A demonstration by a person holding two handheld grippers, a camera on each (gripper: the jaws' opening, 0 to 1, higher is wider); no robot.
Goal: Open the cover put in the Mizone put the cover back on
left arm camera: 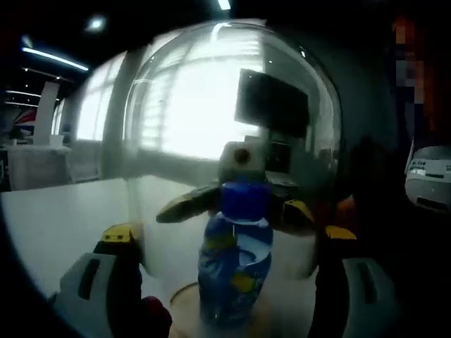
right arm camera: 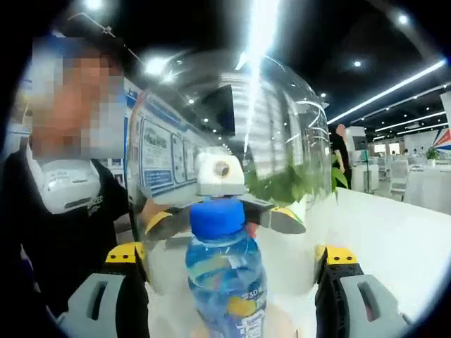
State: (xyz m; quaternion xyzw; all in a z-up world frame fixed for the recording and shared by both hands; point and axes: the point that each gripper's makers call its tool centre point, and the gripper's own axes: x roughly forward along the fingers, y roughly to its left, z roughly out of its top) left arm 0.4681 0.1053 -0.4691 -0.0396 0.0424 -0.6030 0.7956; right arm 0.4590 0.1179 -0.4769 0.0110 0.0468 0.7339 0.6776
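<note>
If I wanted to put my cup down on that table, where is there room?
Bare white table lies left of the dome in the left gripper view, and right of it in the right gripper view. Around the bottle it is crowded: dome and both grippers close in on either side.

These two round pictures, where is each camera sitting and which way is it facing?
Left gripper view: rides on the left gripper, looking along its open jaws through the clear dome cover at the Mizone bottle; the right gripper faces it behind the dome.
Right gripper view: rides on the right gripper, looking the opposite way at the same bottle under the dome, with the left gripper and a person's torso beyond.
Shared: bottle, dome, white table.
</note>
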